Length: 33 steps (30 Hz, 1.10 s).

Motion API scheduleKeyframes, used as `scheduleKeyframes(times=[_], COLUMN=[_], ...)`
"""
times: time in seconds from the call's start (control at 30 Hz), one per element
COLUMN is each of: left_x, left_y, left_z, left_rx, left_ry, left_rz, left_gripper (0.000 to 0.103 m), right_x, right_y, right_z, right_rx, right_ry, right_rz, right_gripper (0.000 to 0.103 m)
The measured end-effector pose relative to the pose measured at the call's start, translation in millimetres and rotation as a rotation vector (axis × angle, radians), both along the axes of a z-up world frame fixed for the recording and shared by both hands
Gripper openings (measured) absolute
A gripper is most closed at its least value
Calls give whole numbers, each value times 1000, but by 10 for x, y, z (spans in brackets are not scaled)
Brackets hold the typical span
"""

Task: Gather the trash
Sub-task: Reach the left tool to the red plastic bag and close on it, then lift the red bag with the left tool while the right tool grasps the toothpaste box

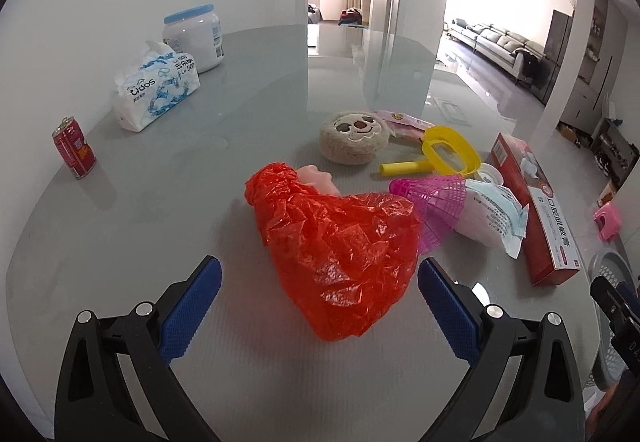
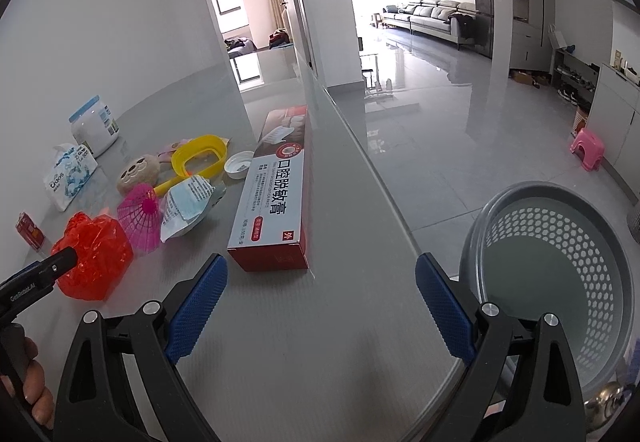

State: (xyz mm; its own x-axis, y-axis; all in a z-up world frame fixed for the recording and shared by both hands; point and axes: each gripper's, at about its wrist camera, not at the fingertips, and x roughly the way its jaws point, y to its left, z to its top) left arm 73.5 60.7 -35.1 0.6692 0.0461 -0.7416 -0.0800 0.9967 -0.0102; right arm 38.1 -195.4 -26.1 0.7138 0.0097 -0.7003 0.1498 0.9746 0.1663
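We have the left gripper (image 1: 320,294) spread wide with nothing in it, and the crumpled red plastic bag (image 1: 336,250) lies straight ahead in the lower middle of the left wrist view, its near end reaching between the two blue pads (image 1: 192,310) but touching neither, as far as we can tell. Its long axis runs from the upper left toward the lower right of that frame, so it lies slanted across the line of the fingers. Our right gripper (image 2: 322,296) is equally wide open and empty, hanging over bare table (image 2: 320,362) near the edge; in its view the bag sits far off at the lower left, so we judge the left hand plainly nearer. The grey perforated basket (image 2: 560,262) stands off the table edge at the lower right of the right wrist view, likely where the trash goes. We count one red bag, one pink shuttlecock (image 1: 432,202), one red toothpaste box (image 2: 276,194), one white packet (image 1: 488,218), one yellow scoop (image 1: 444,154), one round plush (image 1: 354,138), one white cap (image 2: 239,165), one red can (image 1: 74,148), one tissue pack (image 1: 156,86) and one white jar (image 1: 196,38).
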Motion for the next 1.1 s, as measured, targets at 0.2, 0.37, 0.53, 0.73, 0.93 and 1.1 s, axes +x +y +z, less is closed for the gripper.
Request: scheduleKeyframes(times=[0.2,0.37,0.53,0.73,0.93,1.1], left_x=[202,207,231,183,76,28], left_y=[-23,-45,-10,3,-28,-43], left_z=[-119,-156,-211,-142,5,69], left_rx=[33,37,-25,-58,-53,-43], left_ry=[13,-3,18,-18,-94,-126], left_rz=[14,-23,-50,-81,-104,-114], left_gripper=[97,66,40,20,17,17], right_x=[93,168,265,420,651,851], right_y=[-20,-24,16,77,133,217], right_z=[-28,-56,-74,-103,-141,-197], right_rx=[1,-2,-14,-27,-28,-59], right_ry=[8,16,26,50,90,130], right_rz=[-5,-8,-5,1,6,-7], right_gripper=[91,91,91,91,91,91])
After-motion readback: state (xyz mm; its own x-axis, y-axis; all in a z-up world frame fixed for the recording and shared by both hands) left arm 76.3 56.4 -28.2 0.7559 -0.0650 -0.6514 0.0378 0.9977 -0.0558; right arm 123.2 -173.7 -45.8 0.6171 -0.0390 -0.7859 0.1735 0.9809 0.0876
